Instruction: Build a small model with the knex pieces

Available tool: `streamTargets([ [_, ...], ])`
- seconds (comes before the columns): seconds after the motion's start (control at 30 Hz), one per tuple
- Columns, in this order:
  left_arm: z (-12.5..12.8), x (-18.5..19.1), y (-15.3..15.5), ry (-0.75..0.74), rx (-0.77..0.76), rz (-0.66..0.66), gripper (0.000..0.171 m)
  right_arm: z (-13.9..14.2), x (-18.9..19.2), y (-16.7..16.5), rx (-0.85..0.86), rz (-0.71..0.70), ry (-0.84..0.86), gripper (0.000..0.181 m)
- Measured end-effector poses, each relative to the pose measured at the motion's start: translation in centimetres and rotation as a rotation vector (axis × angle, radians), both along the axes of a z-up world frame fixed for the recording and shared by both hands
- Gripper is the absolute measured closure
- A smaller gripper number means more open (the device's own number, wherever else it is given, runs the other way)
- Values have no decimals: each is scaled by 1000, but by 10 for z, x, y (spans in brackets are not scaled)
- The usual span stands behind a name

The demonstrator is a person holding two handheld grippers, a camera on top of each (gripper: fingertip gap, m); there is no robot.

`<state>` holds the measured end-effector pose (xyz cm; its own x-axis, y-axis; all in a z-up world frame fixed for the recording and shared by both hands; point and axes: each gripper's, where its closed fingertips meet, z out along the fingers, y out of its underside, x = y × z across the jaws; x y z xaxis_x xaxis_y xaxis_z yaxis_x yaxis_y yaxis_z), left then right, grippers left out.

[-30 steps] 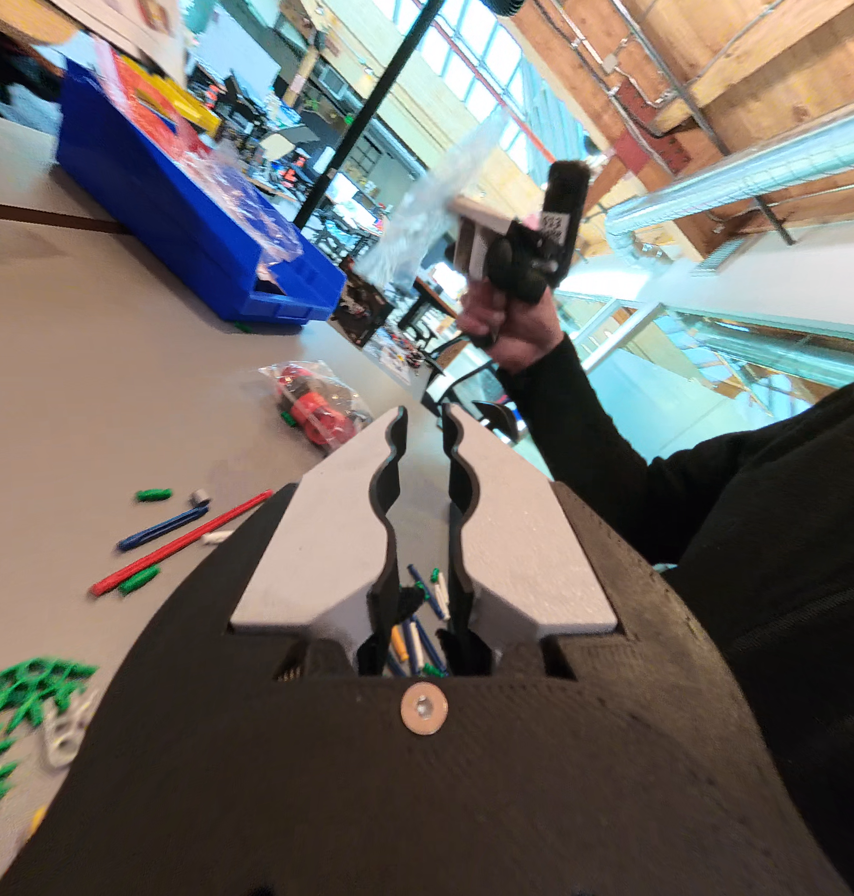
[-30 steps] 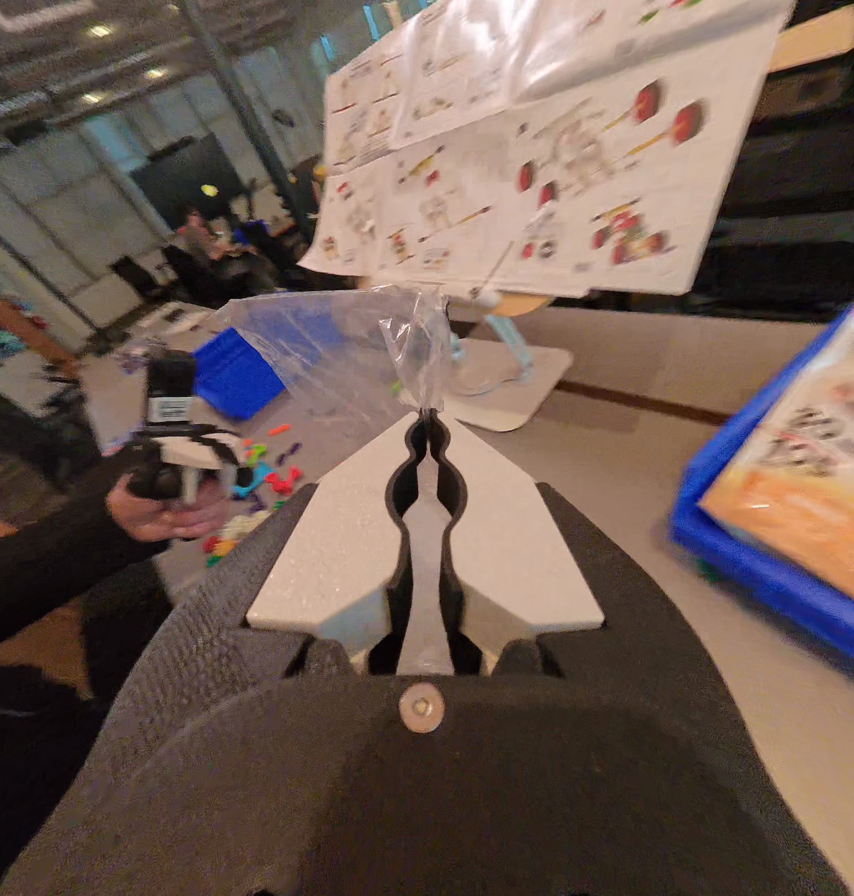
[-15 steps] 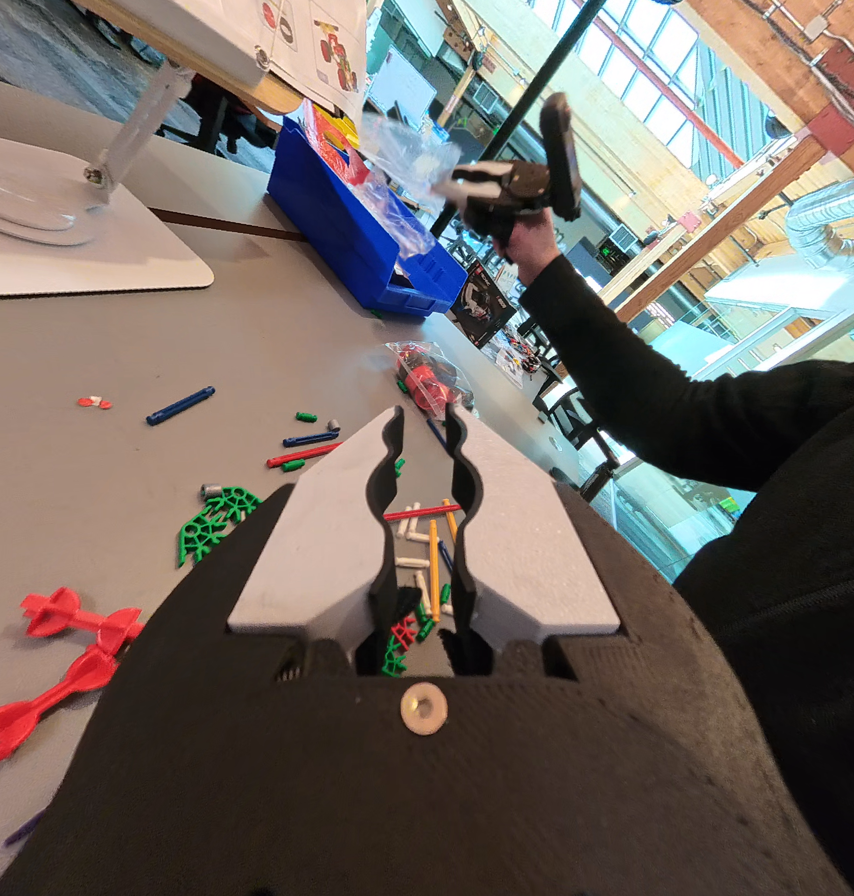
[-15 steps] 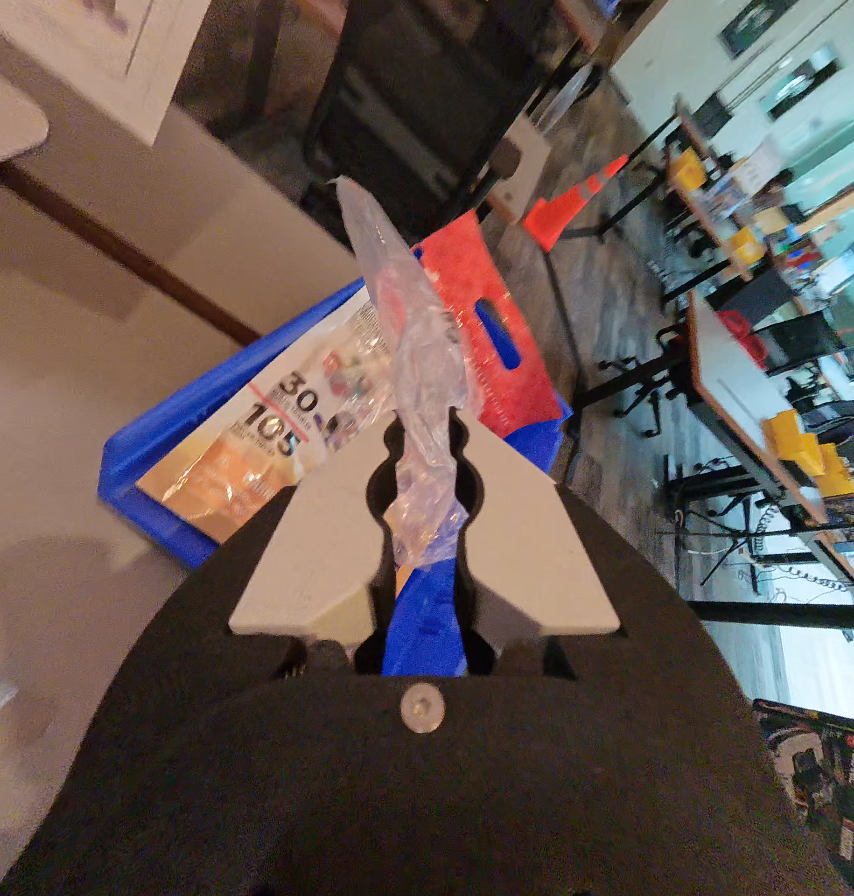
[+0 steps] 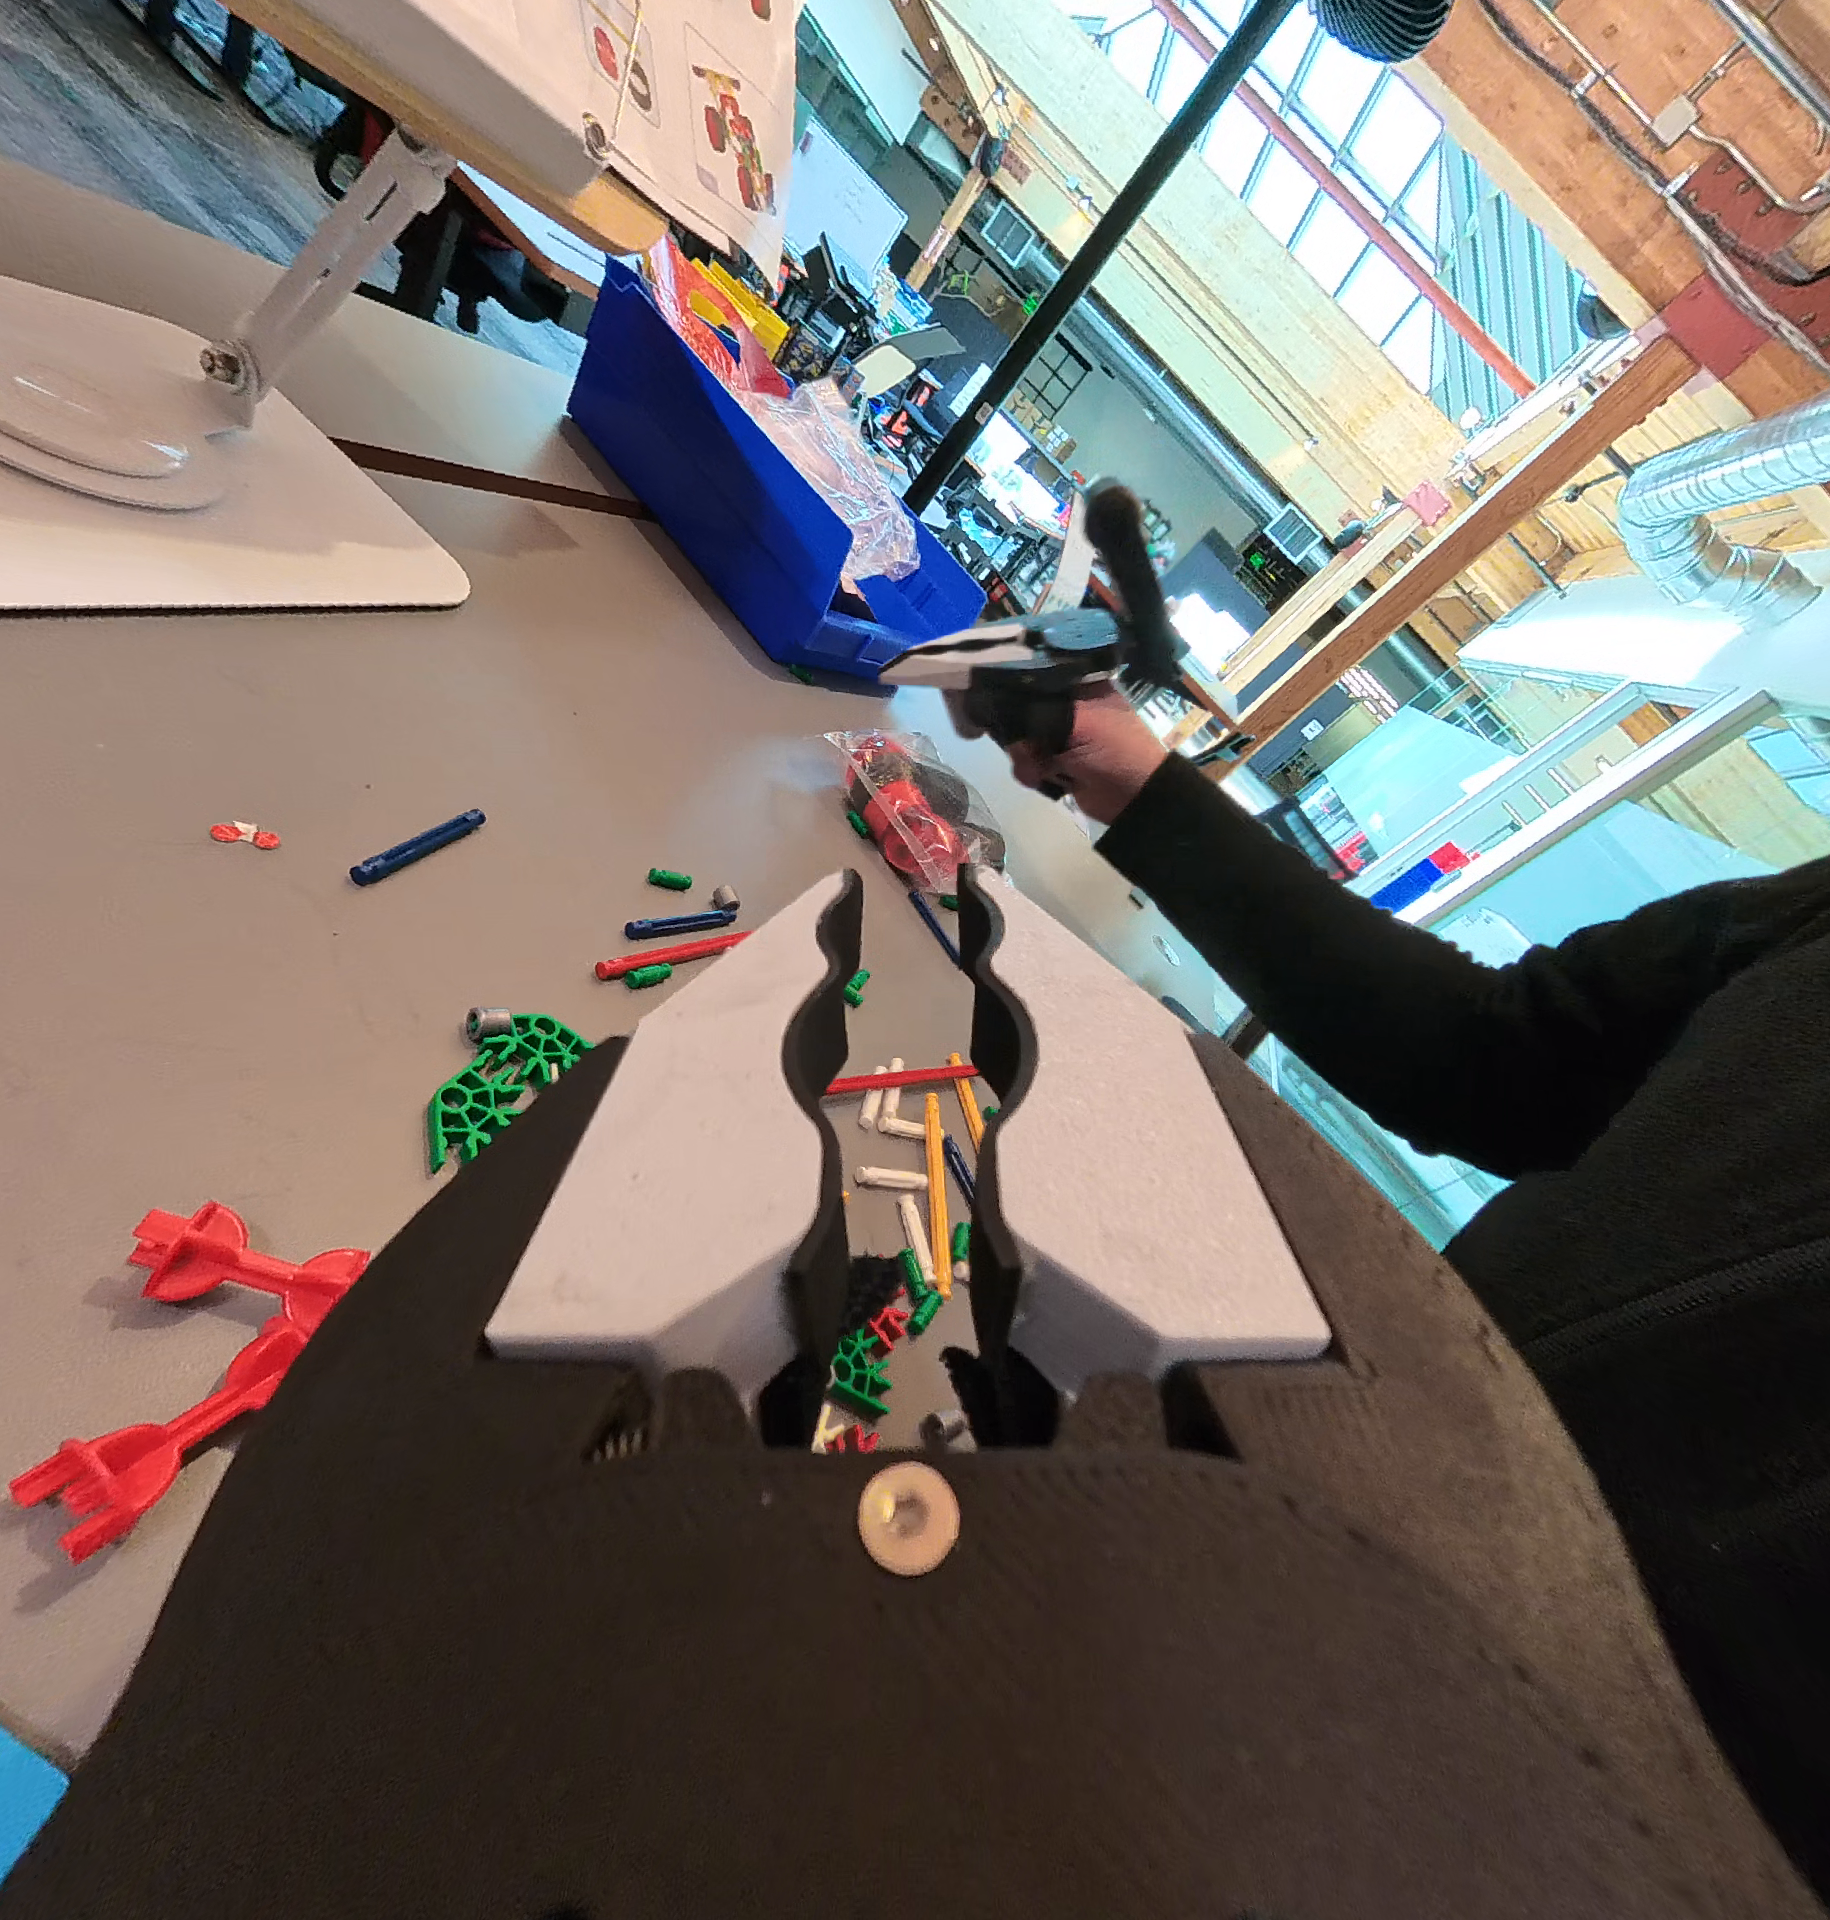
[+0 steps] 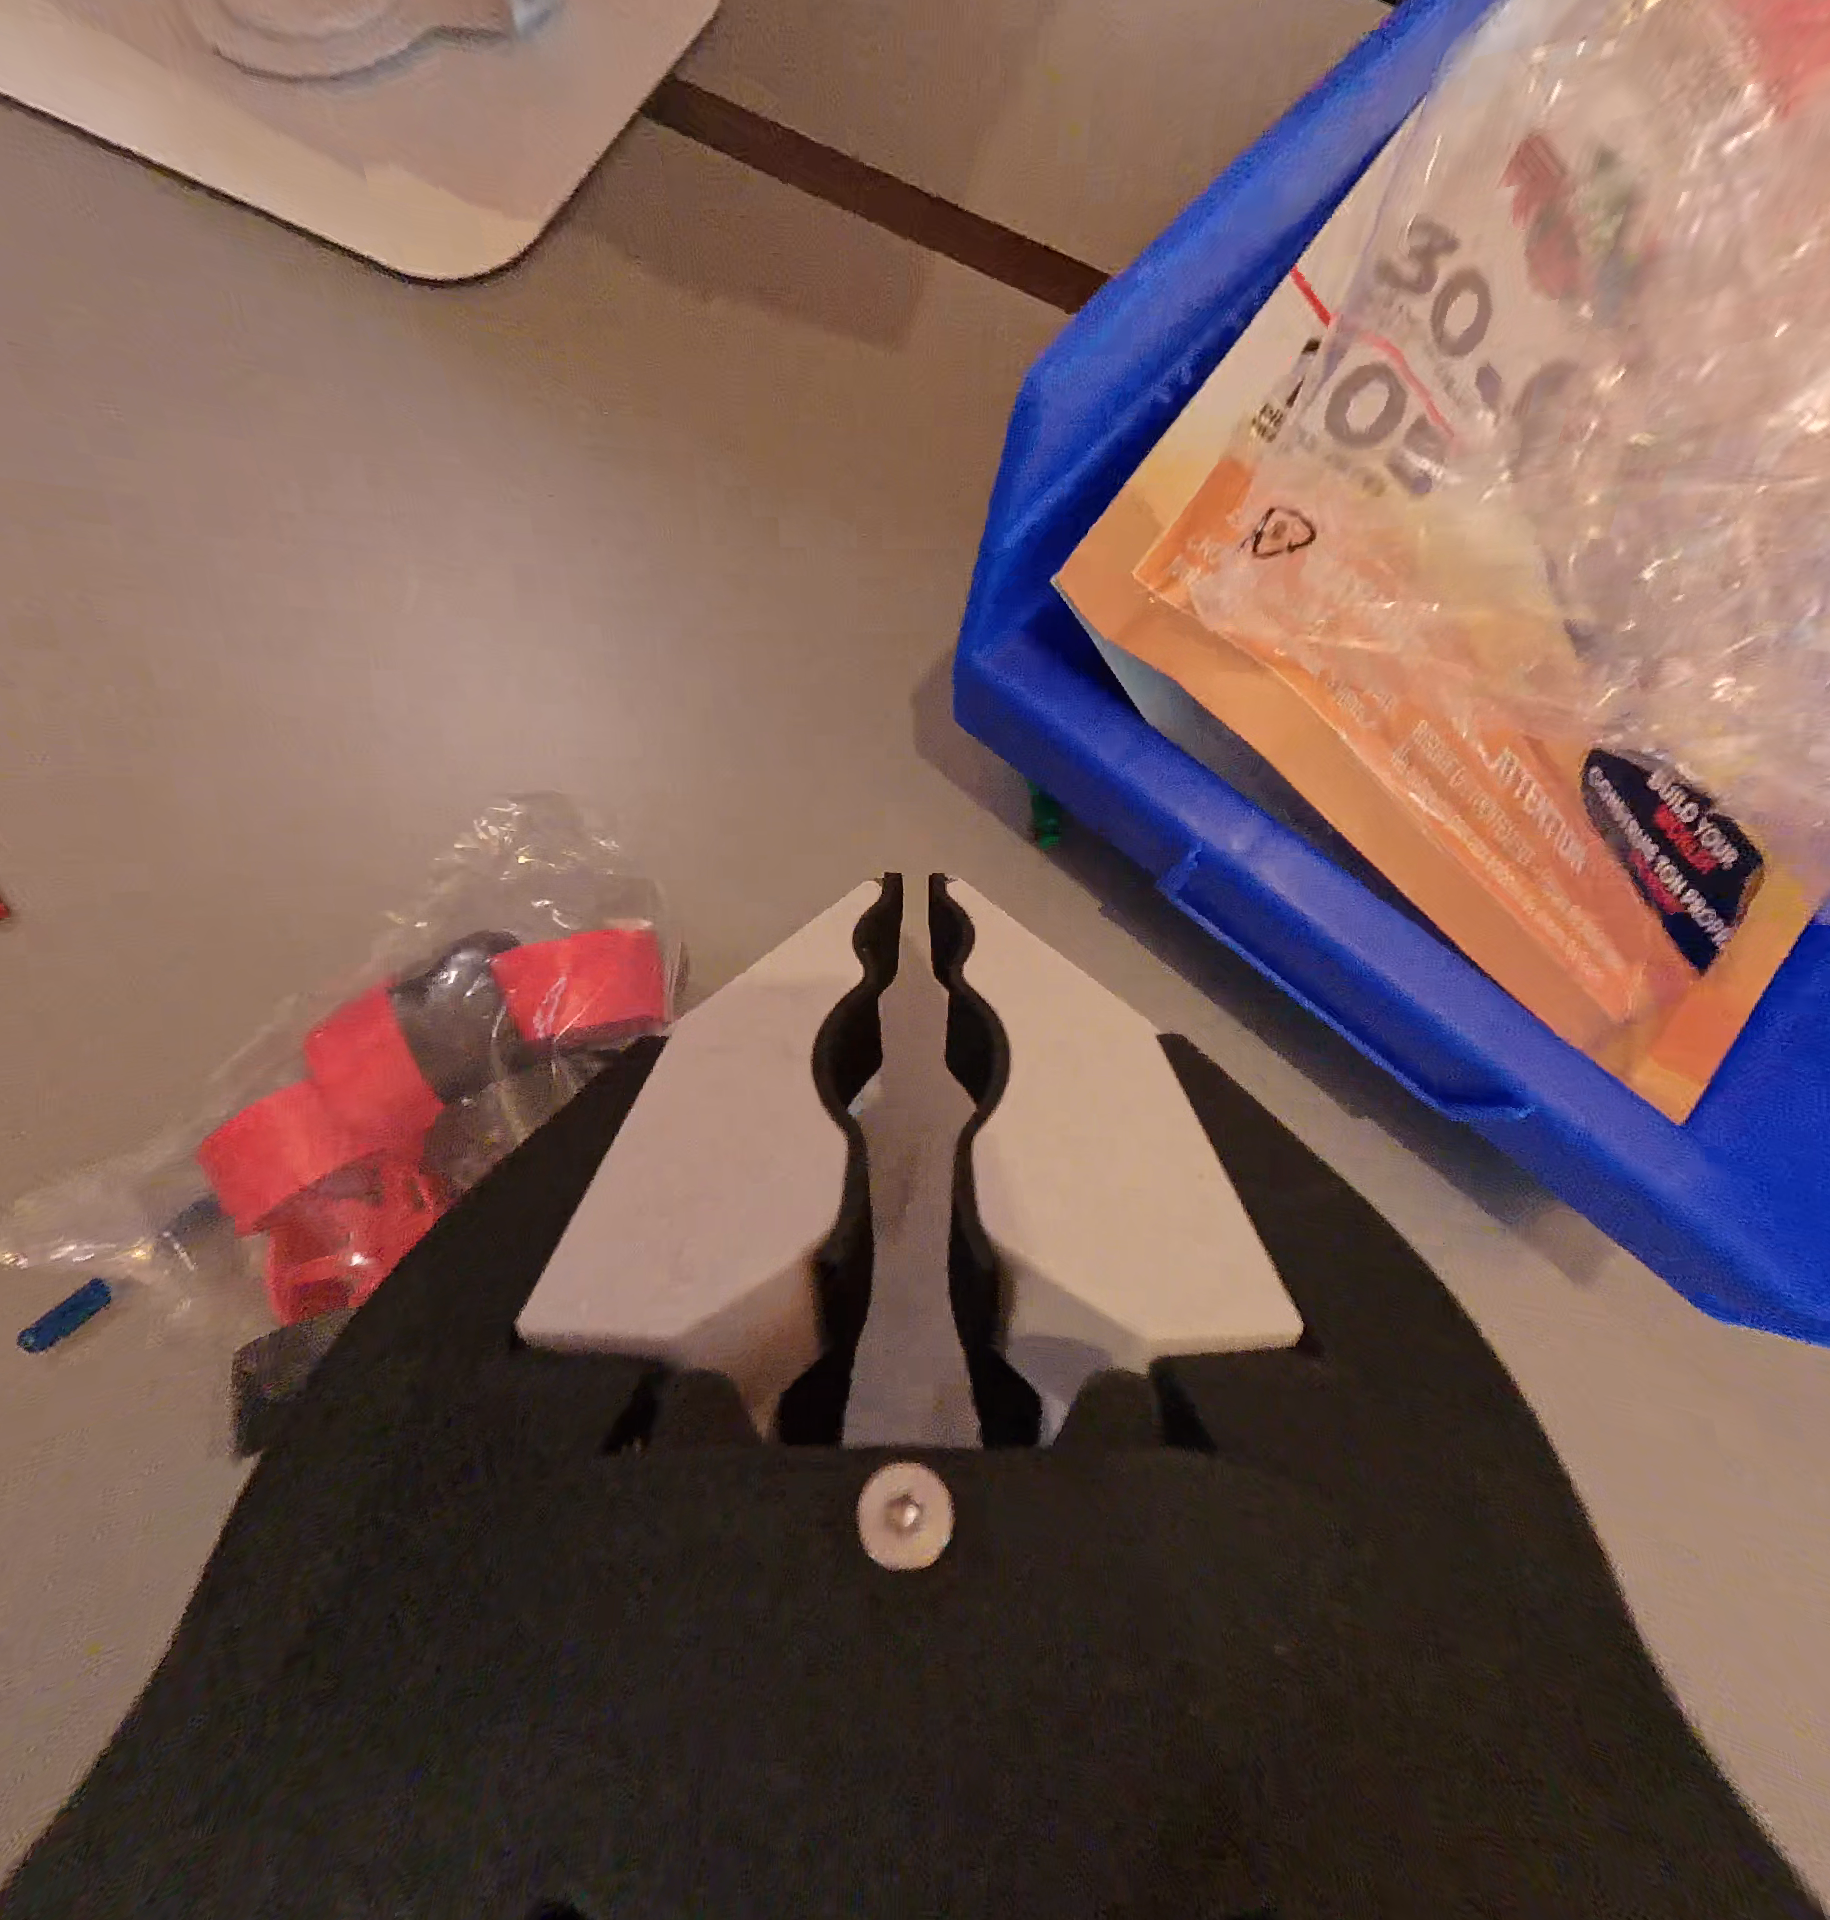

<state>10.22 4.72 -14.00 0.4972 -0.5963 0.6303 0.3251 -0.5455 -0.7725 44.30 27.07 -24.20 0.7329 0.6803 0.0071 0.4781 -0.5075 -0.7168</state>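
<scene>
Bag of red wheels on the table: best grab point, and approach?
Judging by its pose, pinch the loose clear film at the top corner of the bag of red wheels, coming from above. The wheels bulge too wide, while the right tongs, barely parted, are nearest.

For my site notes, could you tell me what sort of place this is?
Probably a large shared workshop or maker space: exposed timber beams, a metal duct, rows of cluttered workbenches, and a grey table strewn with toy construction rods beside a blue bin.
</scene>
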Motion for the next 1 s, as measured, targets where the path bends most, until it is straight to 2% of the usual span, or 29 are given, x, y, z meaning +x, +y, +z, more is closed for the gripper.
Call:
streamTargets([
  [0.13,1,-4,-6,6,-2,-19,156,-37,3,16,-12,-57,-31,168],
  [0.27,-2,-10,-12,14,-17,-22,156,-38,3,32,48,-108,-61,157],
  [0.37,-2,-16,-14,13,-21,-13,156,-44,2,38,30,-111,-80,156],
  [0.53,-1,-20,-15,16,-20,-4,156,-46,-5,46,29,-101,-32,178],
  [0.7,0,-19,-15,22,-19,7,156,-46,-15,39,-16,-34,-5,178],
  [0.83,-2,-17,-15,33,-22,17,156,-32,-32,16,-22,86,4,179],
  [1.0,-3,-16,-15,72,-25,36,155,17,-70,-21,61,303,-32,178],
])
